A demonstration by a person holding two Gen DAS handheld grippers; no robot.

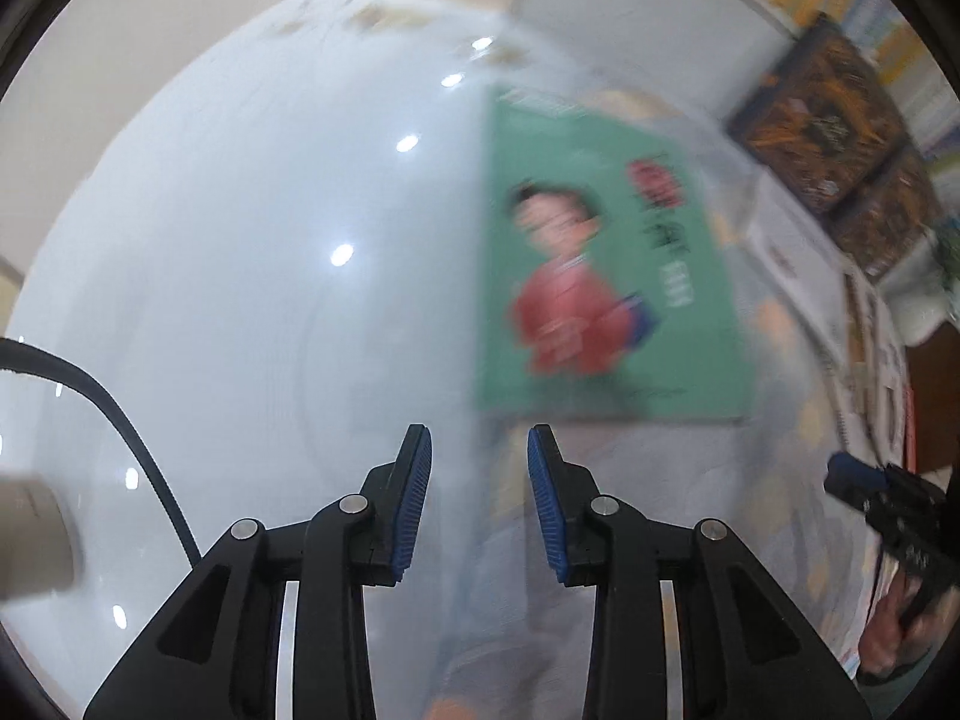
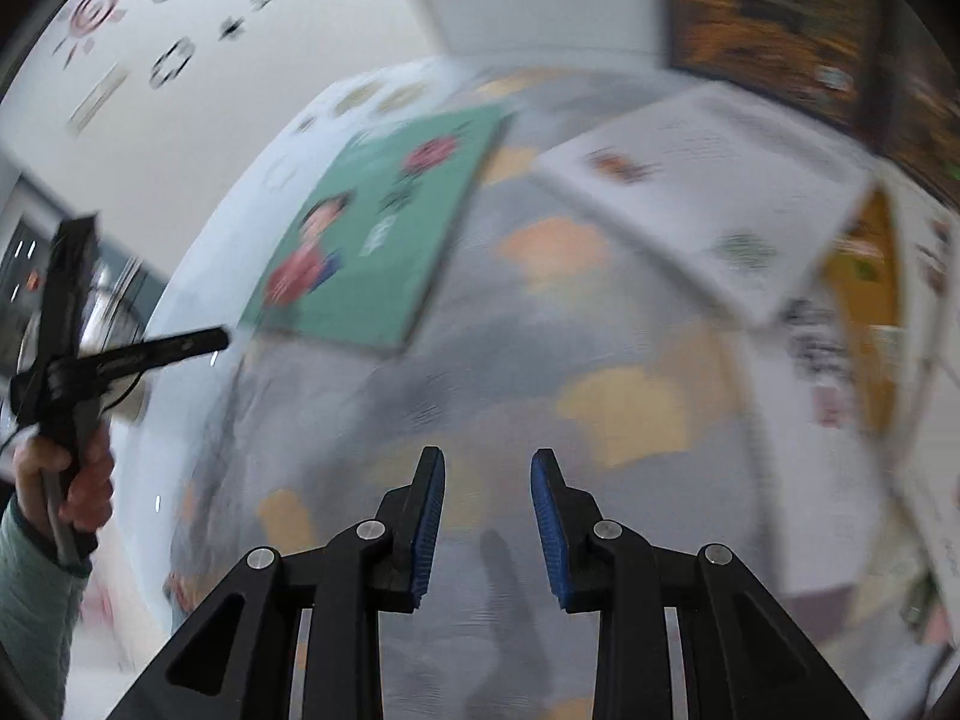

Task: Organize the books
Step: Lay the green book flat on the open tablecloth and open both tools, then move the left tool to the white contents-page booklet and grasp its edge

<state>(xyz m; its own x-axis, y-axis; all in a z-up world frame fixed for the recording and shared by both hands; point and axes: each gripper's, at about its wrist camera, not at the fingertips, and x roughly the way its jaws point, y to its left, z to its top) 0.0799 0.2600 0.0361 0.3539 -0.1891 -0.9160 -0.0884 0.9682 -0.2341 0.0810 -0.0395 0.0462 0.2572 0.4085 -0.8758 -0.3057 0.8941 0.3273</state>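
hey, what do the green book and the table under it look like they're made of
Green book: probably a paper or card cover with a printed picture, thin and flat; blur hides whether it is glossy or matte. Table: a smooth, glossy white top, since it mirrors ceiling lights as sharp bright spots. It could be laminate, lacquer or glass; the pictures don't settle which.

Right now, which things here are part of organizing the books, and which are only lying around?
For the job:
green book
white open book
dark orange-patterned books

Just around:
black cable
white table
wall stickers
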